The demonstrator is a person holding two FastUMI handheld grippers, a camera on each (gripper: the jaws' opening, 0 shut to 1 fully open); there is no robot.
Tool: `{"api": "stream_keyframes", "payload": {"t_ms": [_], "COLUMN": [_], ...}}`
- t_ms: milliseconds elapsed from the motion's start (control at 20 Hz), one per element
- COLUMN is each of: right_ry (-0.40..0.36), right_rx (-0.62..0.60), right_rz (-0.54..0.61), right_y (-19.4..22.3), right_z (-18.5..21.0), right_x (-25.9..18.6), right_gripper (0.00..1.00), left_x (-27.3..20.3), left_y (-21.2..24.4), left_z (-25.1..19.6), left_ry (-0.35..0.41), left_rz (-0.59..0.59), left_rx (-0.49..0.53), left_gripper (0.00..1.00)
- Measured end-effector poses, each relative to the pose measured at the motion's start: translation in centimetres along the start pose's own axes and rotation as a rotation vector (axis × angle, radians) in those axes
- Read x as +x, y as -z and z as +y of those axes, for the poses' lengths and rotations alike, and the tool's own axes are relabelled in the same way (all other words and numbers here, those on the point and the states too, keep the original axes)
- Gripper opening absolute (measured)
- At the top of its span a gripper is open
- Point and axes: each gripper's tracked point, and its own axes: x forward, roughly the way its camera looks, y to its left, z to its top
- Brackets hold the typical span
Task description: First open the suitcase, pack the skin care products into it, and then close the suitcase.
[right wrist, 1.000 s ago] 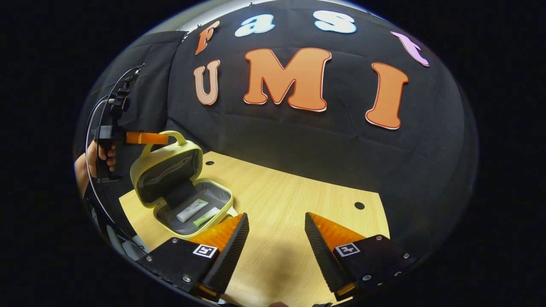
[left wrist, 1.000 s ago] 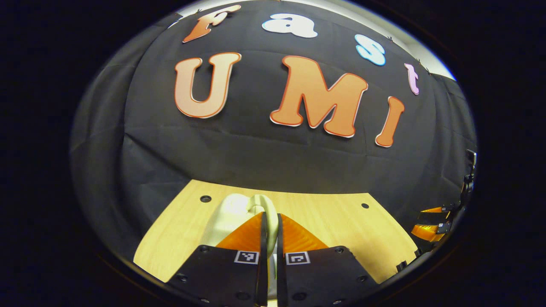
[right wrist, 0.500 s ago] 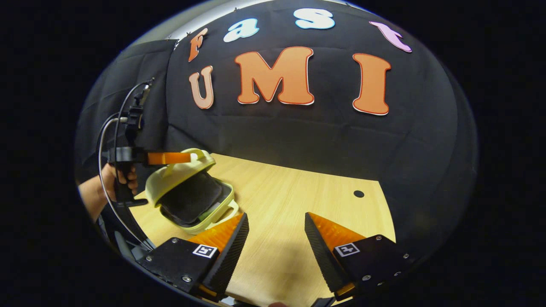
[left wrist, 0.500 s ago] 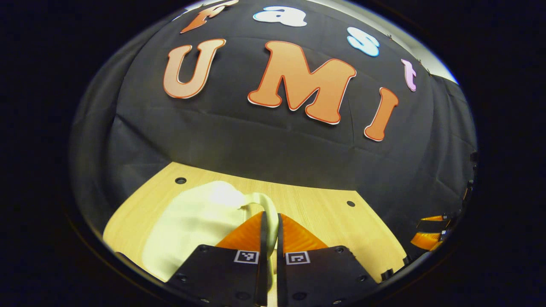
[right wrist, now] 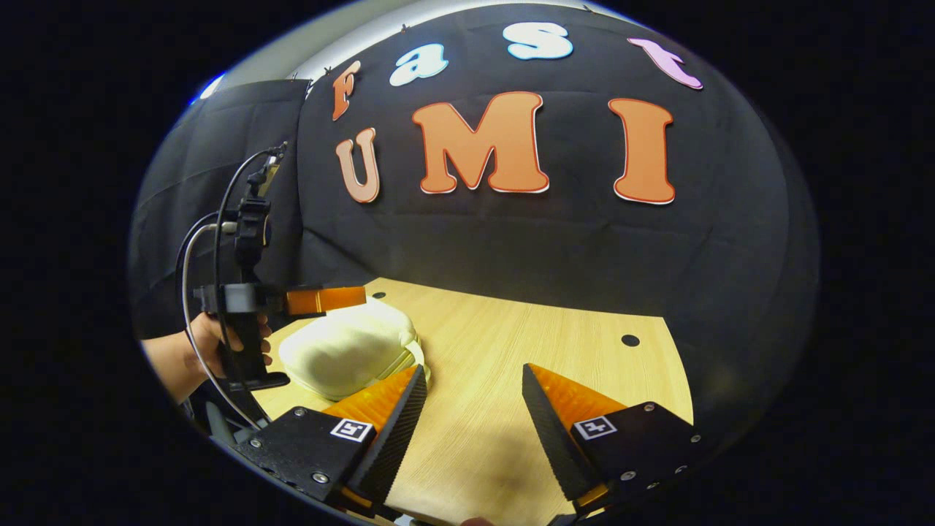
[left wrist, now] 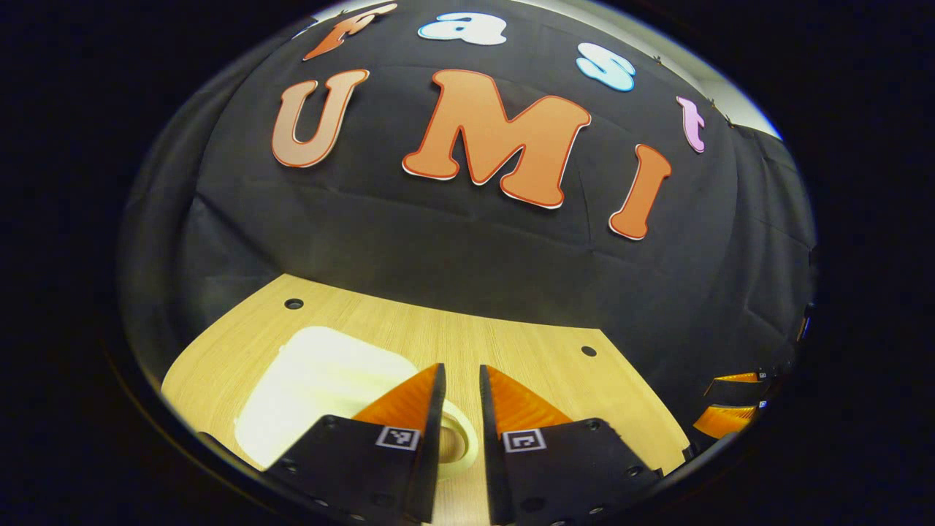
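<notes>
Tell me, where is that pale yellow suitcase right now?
The suitcase lies shut on the wooden table, at the left of the right gripper view, just below the left gripper.

The suitcase [right wrist: 347, 349] lid came down and shut flat. The left hand-held gripper [left wrist: 459, 380] let go of the handle and opened a little.
</notes>
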Motion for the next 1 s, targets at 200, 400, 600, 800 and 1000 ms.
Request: {"api": "stream_keyframes", "payload": {"t_ms": [200,400,600,800,1000], "right_ry": [0.051,0.09,0.099,0.099,0.114], "right_rx": [-0.051,-0.095,-0.099,-0.108,-0.127], "right_rz": [-0.119,-0.269,-0.35,-0.364,-0.361], "right_y": [-3.4,-7.8,-10.2,-10.4,-10.4], "right_z": [-0.7,-0.5,0.4,1.0,0.6], "right_x": [0.5,0.4,1.1,1.6,1.6], "right_gripper": [0.85,0.85,0.84,0.84,0.84], "left_x": [-2.0,-4.1,-5.9,-6.7,-7.4], "left_y": [-1.9,-4.2,-6.0,-6.9,-7.7], "left_z": [-2.1,-3.9,-4.9,-5.0,-5.1], "left_ry": [0.003,-0.022,-0.059,-0.085,-0.096], "left_rz": [-0.059,-0.148,-0.228,-0.281,-0.312], "left_rx": [0.043,0.107,0.154,0.162,0.173], "left_gripper": [0.51,0.92,0.99,0.98,0.97]}}
